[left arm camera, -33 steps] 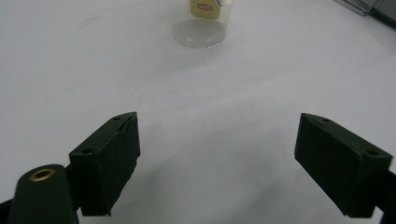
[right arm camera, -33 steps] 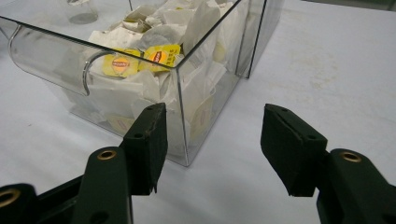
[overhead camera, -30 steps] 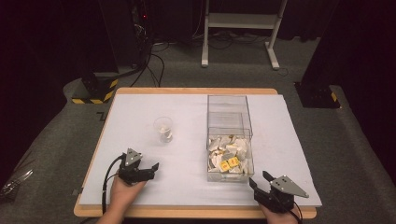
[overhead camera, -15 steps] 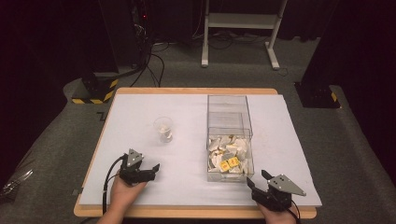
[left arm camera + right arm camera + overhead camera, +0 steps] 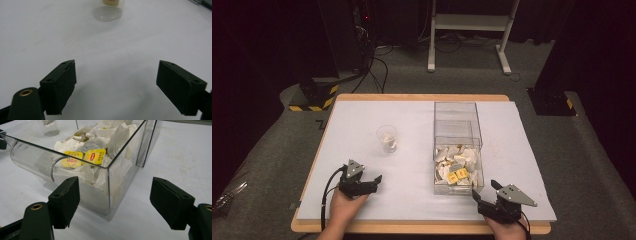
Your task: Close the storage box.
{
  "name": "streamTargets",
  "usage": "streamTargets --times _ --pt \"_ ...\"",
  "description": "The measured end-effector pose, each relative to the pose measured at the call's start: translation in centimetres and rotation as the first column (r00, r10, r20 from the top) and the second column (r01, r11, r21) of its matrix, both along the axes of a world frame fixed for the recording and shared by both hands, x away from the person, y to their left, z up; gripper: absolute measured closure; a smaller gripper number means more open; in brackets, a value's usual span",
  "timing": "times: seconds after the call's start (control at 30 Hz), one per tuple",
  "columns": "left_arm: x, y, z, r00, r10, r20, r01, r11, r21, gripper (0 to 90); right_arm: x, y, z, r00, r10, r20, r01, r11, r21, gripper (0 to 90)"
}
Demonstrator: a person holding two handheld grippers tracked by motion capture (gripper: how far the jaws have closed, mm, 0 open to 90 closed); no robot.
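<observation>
A clear plastic box (image 5: 457, 145) stands right of the table's middle, its near end piled with white tea bags bearing yellow tags (image 5: 457, 176) (image 5: 94, 156). A small clear glass (image 5: 387, 138) (image 5: 108, 10) with something pale inside stands left of it. My left gripper (image 5: 371, 181) (image 5: 117, 85) rests open near the front left edge, aimed at the glass, nothing between its jaws. My right gripper (image 5: 486, 196) (image 5: 113, 202) sits at the front right, just before the box's near corner; its jaws have just been opening and stand wide apart, holding nothing.
The white table top (image 5: 412, 130) has a wooden rim. Behind it are black equipment with cables (image 5: 362, 40), a white stand's legs (image 5: 472, 30) and yellow-black striped blocks (image 5: 312, 97) on the grey floor.
My right gripper's jaws have spread wider. Neither hand has shifted, and the box and the glass stand where they were.
</observation>
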State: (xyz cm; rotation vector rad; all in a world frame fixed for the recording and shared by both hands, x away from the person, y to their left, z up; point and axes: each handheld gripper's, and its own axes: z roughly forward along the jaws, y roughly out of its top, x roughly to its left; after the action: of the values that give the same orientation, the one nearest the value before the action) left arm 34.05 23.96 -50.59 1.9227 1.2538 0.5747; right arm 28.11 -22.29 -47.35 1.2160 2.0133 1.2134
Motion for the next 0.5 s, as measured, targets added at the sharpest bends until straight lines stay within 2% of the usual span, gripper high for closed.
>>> streamTargets --times 0.07,0.2,0.37,0.5 --pt "0.19 0.09 -0.02 0.9997 0.008 -0.025 -0.009 0.9998 -0.016 16.5 0.11 -0.01 -0.10 1.0000 0.001 -0.002 -0.001 1.0000 0.000 23.4" --pt "0.08 -0.12 -0.07 0.9999 0.003 -0.013 -0.003 1.0000 0.006 15.4 0.09 -0.20 -0.01 1.0000 -0.006 -0.001 0.006 1.0000 0.001 22.1" --pt "0.06 -0.14 -0.07 0.9999 0.005 -0.013 -0.005 0.9999 0.009 15.0 0.34 -0.42 -0.12 0.9998 -0.004 -0.019 0.004 0.9997 0.024 20.7" --pt "0.02 -0.18 -0.06 0.9999 -0.001 -0.015 0.001 0.9999 0.010 15.0 0.39 -0.24 -0.13 0.9999 0.000 -0.016 0.000 0.9999 0.014 20.4"
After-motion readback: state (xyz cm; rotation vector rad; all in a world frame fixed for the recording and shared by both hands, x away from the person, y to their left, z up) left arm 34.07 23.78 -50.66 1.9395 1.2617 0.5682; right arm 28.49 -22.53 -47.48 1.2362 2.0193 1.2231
